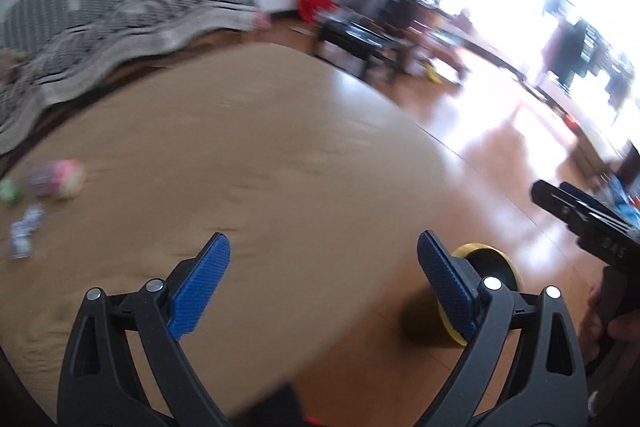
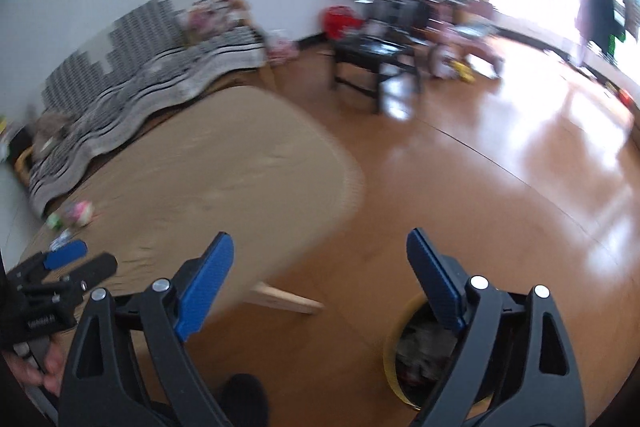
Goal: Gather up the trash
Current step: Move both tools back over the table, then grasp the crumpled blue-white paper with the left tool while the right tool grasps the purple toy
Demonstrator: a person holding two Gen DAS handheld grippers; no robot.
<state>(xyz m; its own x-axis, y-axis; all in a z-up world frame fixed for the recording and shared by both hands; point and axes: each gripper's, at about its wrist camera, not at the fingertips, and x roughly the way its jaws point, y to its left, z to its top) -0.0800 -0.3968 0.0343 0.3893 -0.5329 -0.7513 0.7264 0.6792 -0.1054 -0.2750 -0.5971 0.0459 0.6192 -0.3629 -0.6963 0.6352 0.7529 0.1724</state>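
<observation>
1. Both the left gripper [image 1: 323, 281] and the right gripper [image 2: 320, 277] hang with jaws spread, empty.
2. Trash sits at nine o'clock on the table [image 1: 280, 155]: a crumpled wrapper [image 1: 26, 233] and a pink packet [image 1: 58, 177] (blurred).
3. Likely the step is between pickups; next, reach left, pinch one, and carry it to the yellow-rimmed bin [image 2: 400, 343] at five o'clock.

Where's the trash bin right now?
The yellow-rimmed bin stands on the wooden floor beside the table, partly hidden behind the right gripper in the right wrist view.
</observation>
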